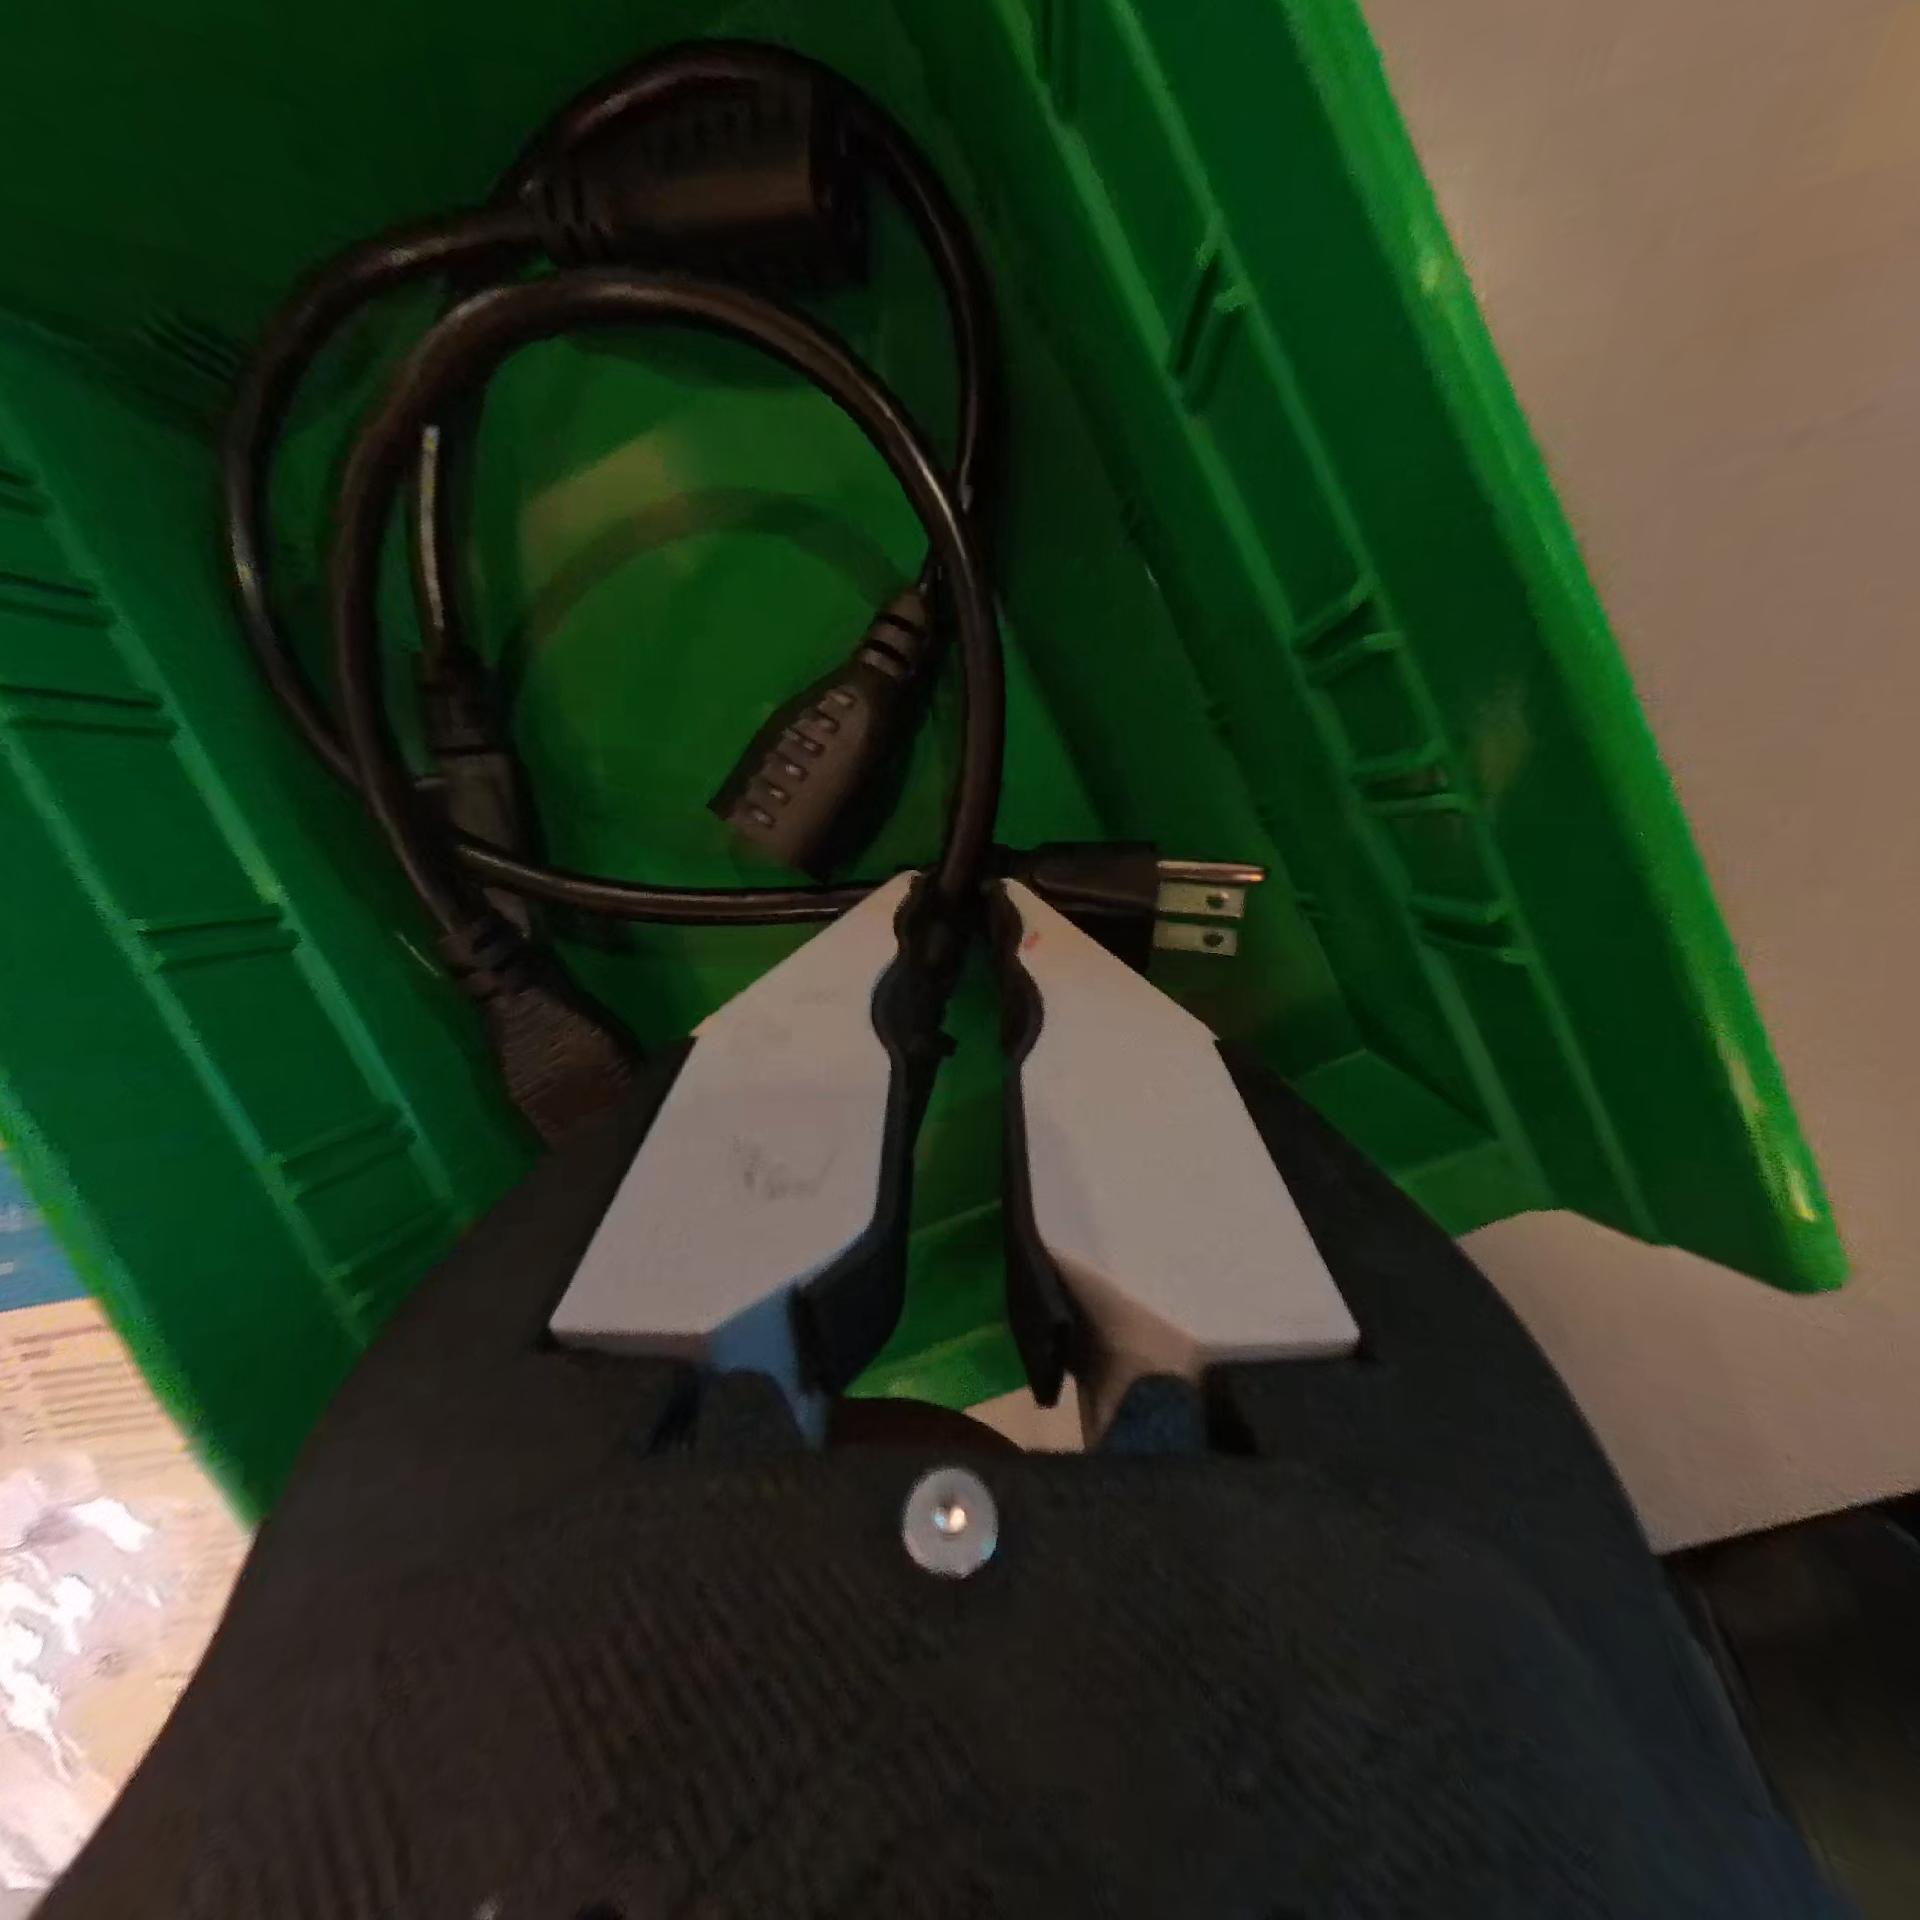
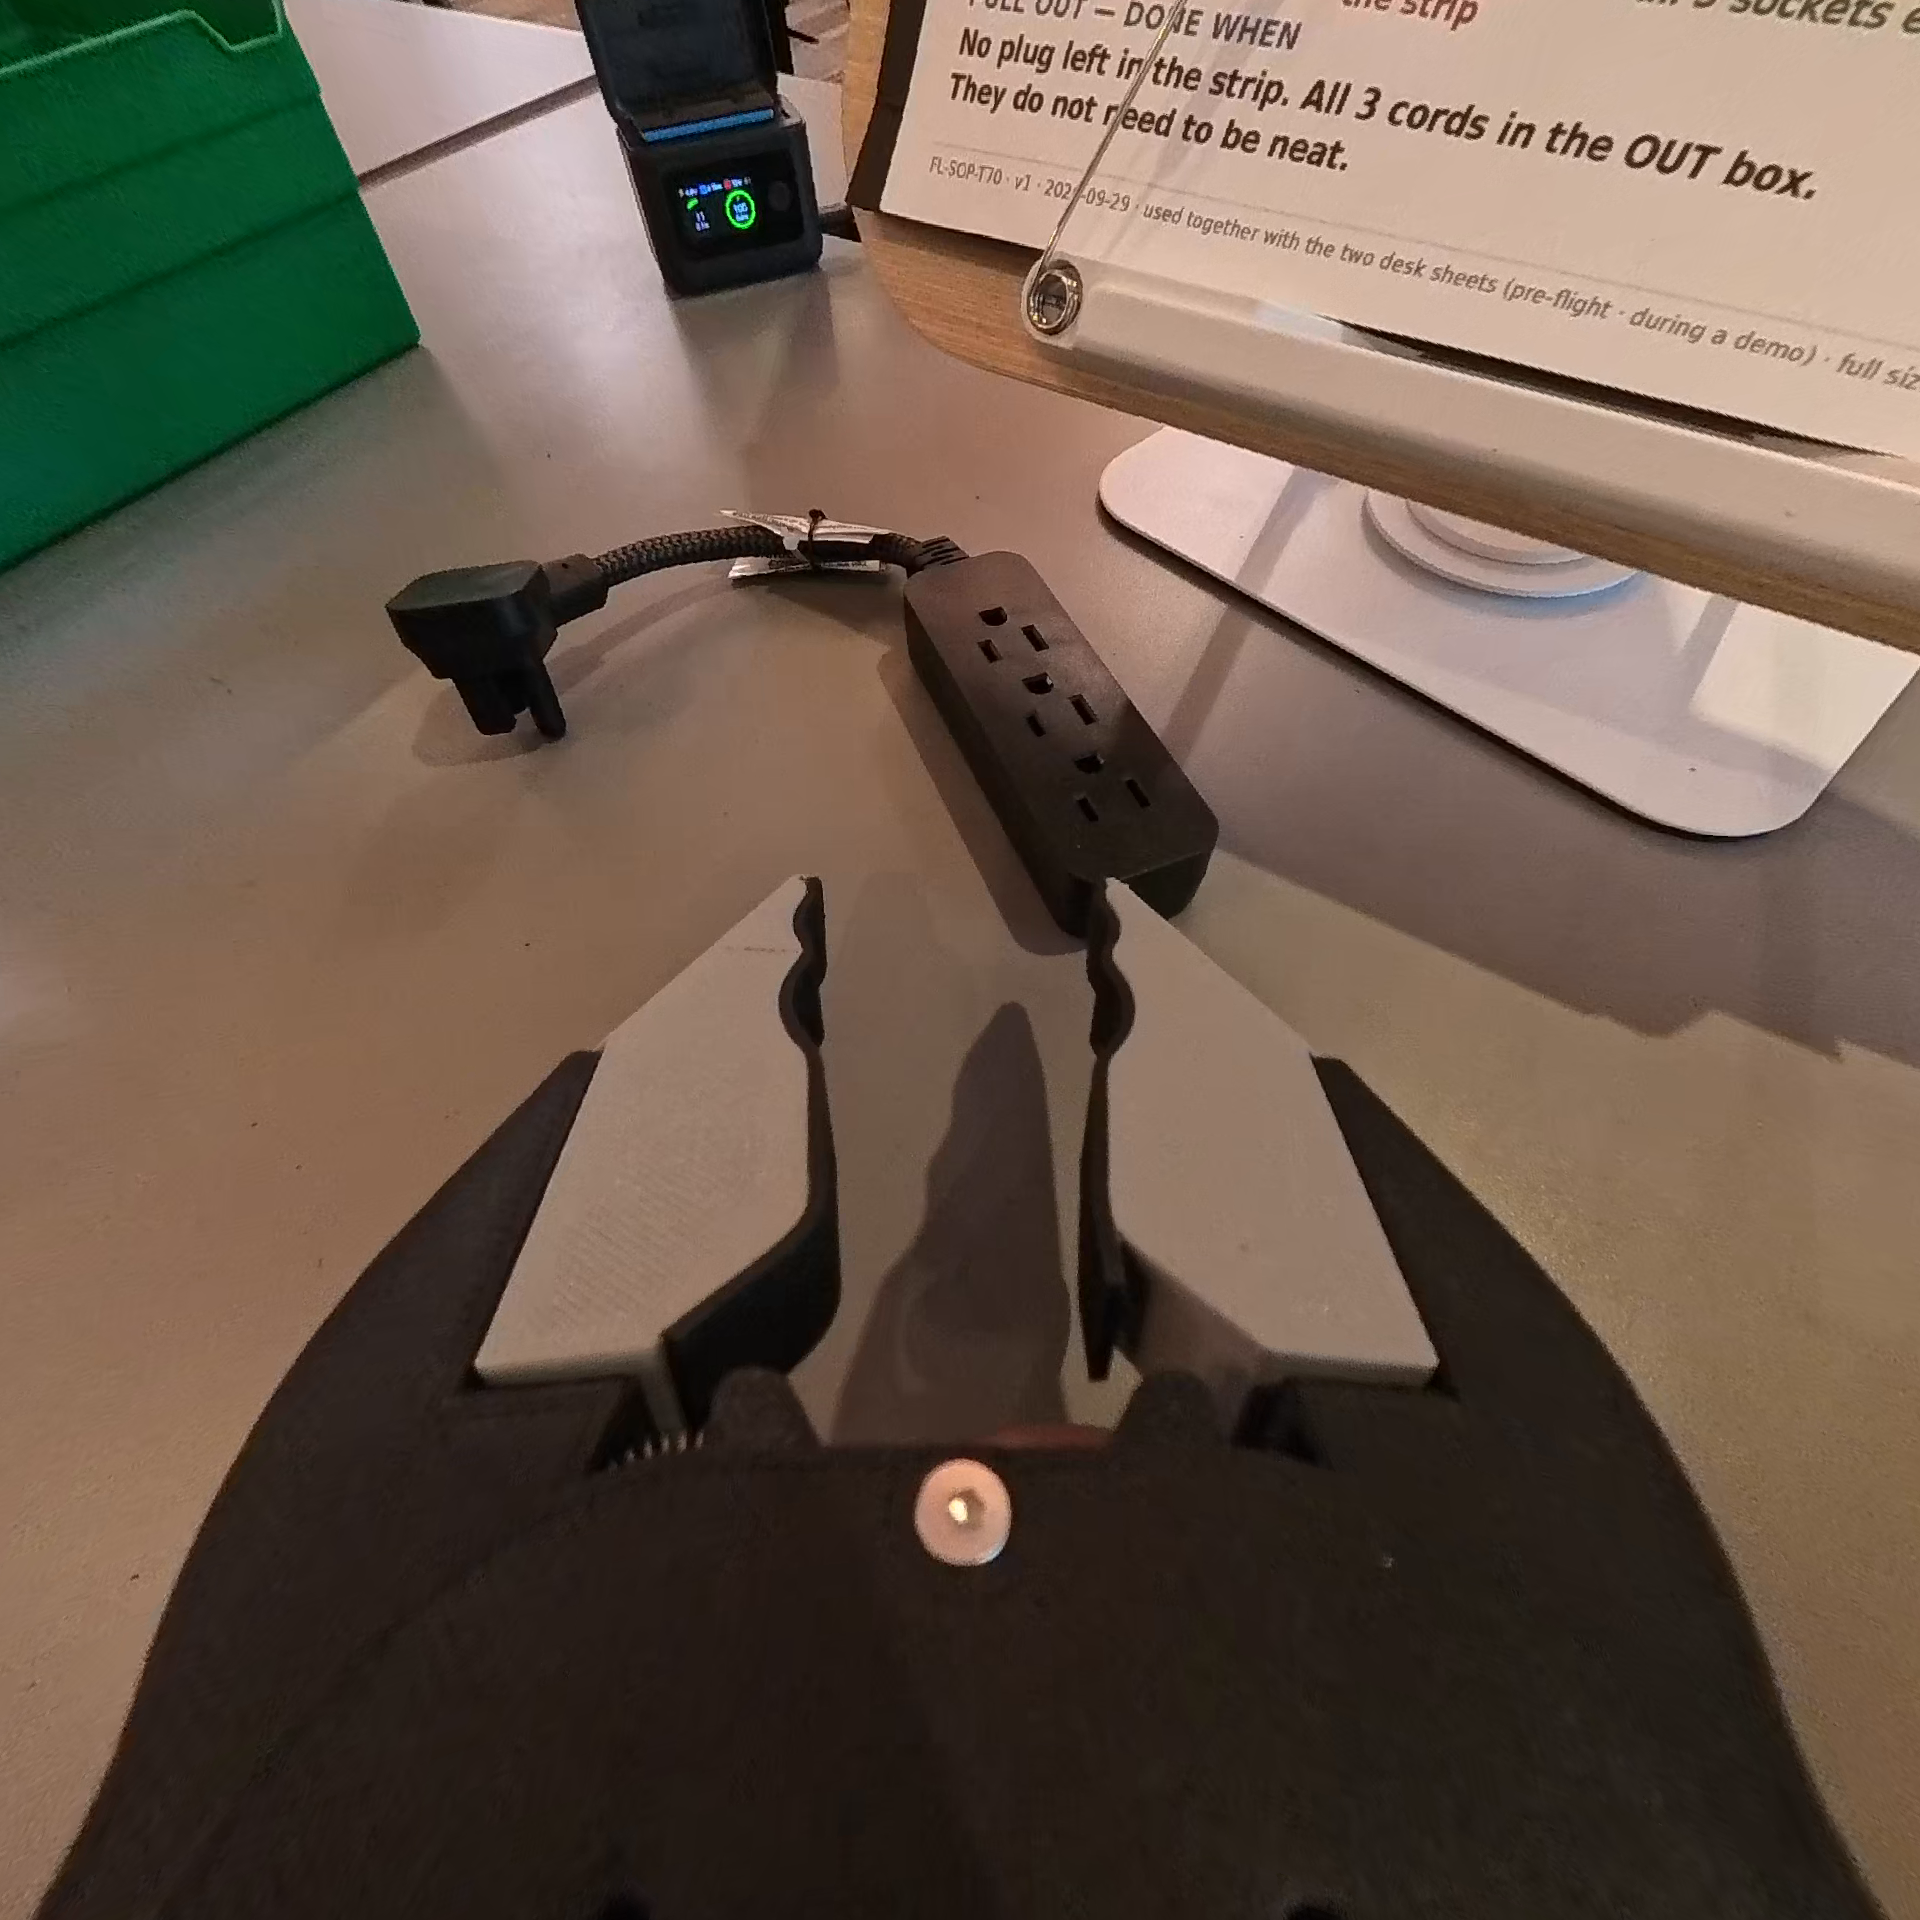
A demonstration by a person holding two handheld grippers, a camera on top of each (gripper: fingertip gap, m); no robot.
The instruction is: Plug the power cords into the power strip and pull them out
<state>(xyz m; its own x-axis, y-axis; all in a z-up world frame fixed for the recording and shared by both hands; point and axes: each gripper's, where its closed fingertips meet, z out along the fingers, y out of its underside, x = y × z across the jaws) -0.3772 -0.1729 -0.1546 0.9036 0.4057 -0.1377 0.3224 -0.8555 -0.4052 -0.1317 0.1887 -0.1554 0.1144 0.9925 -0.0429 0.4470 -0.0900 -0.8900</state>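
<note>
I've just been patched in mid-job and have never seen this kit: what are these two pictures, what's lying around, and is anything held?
Each picture comes from a camera on a hand-held two-finger gripper, looking along its fingers. The left gripper reaches into a green bin of coiled black power cords and is pinched on one black cord, near its pronged plug. The right gripper hovers open and empty over a grey table, just short of a black power strip whose sockets are all empty.
</note>
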